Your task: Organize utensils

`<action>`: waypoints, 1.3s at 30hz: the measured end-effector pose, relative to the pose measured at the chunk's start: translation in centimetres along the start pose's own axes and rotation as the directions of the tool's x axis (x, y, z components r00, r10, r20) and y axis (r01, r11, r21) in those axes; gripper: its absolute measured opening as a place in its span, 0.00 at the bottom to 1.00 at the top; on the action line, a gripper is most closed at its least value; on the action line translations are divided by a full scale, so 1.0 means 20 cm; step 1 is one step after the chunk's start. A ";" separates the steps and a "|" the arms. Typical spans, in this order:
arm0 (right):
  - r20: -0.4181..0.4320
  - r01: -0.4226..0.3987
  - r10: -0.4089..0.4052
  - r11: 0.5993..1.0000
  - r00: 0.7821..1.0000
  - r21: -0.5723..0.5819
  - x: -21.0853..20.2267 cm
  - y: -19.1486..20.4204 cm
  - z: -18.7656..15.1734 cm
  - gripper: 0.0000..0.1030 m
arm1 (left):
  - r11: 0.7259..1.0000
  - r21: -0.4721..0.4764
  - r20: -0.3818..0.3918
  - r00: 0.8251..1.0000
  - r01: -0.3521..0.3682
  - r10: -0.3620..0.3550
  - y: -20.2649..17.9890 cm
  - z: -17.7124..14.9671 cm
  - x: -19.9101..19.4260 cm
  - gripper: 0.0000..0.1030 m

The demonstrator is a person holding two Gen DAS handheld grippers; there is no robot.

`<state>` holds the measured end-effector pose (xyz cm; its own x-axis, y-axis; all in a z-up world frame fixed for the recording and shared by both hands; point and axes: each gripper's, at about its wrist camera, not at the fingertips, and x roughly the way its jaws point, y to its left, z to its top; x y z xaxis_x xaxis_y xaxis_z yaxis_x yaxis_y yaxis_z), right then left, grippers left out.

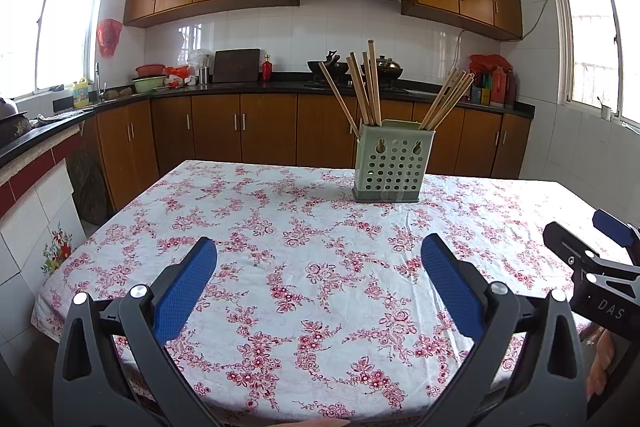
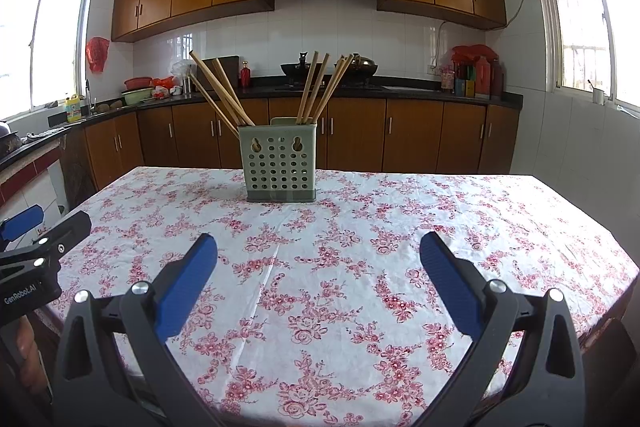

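A pale green perforated utensil holder stands upright on the far part of the table. Several wooden chopsticks lean out of its left compartment and several more lean out of its right compartment. My left gripper is open and empty, low over the near table, well short of the holder. My right gripper is open and empty too, at a similar distance. Each gripper shows at the edge of the other's view: the right gripper and the left gripper.
The table has a white cloth with red flowers. Behind it runs a dark kitchen counter with bowls, bottles, a cutting board and a wok on the stove. Brown cabinets stand above and below. The table's left edge drops off near a tiled wall.
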<state>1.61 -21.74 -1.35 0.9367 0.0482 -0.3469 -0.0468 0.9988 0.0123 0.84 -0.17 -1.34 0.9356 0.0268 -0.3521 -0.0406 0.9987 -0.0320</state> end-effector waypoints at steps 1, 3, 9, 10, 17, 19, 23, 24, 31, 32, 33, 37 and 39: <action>0.000 0.000 0.000 1.000 1.000 0.000 0.00 0.00 0.00 0.96 | 1.000 0.000 0.000 1.000 -0.001 0.001 0.00 0.00 0.00 0.98; 0.000 0.000 0.000 1.000 1.000 0.000 0.00 0.00 0.00 0.96 | 1.000 0.000 0.000 1.000 -0.001 0.001 0.00 0.00 0.00 0.98; -0.002 0.000 0.000 1.000 1.000 0.001 0.00 0.00 0.00 0.96 | 1.000 0.001 -0.001 1.000 0.000 0.000 0.00 0.00 0.00 0.98; -0.002 0.000 0.000 1.000 1.000 0.001 0.00 0.00 0.00 0.96 | 1.000 0.001 -0.001 1.000 0.000 0.000 0.00 0.00 0.00 0.98; -0.002 0.000 0.000 1.000 1.000 0.001 0.00 0.00 0.00 0.96 | 1.000 0.000 -0.002 1.000 -0.001 0.001 0.00 0.00 0.00 0.98; -0.002 0.000 0.000 1.000 1.000 0.001 0.00 0.00 0.00 0.96 | 1.000 0.000 -0.002 1.000 -0.001 0.001 0.00 0.00 0.00 0.98; -0.002 0.000 0.000 1.000 1.000 0.001 0.00 0.00 0.00 0.96 | 1.000 0.000 -0.002 1.000 -0.001 0.001 0.00 0.00 0.00 0.98; -0.002 0.000 0.000 1.000 1.000 0.001 0.00 0.00 0.00 0.96 | 1.000 0.000 -0.002 1.000 0.000 0.000 0.00 0.00 0.00 0.98; -0.002 0.000 0.000 1.000 1.000 0.001 0.00 0.00 0.00 0.96 | 1.000 -0.003 -0.005 1.000 -0.001 0.001 0.00 -0.01 0.00 0.98; -0.002 0.000 0.000 1.000 1.000 0.001 0.00 0.00 0.00 0.96 | 1.000 -0.004 -0.006 1.000 -0.002 0.002 0.00 -0.01 0.00 0.98; -0.002 0.000 0.000 1.000 1.000 0.002 0.00 0.00 0.00 0.96 | 1.000 -0.005 -0.006 1.000 -0.002 0.002 0.00 -0.01 0.01 0.98; -0.002 0.000 0.000 1.000 1.000 0.002 0.00 0.00 0.00 0.96 | 1.000 -0.004 -0.006 1.000 -0.002 0.002 0.00 -0.01 0.01 0.98; -0.002 0.000 0.000 1.000 1.000 0.002 0.00 0.00 0.00 0.96 | 1.000 -0.004 -0.007 1.000 -0.001 0.001 0.01 -0.01 0.00 0.98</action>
<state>1.60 -21.72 -1.32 0.9358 0.0485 -0.3492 -0.0464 0.9988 0.0145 0.82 -0.08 -1.64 0.9332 0.0275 -0.3582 -0.0429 0.9985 -0.0352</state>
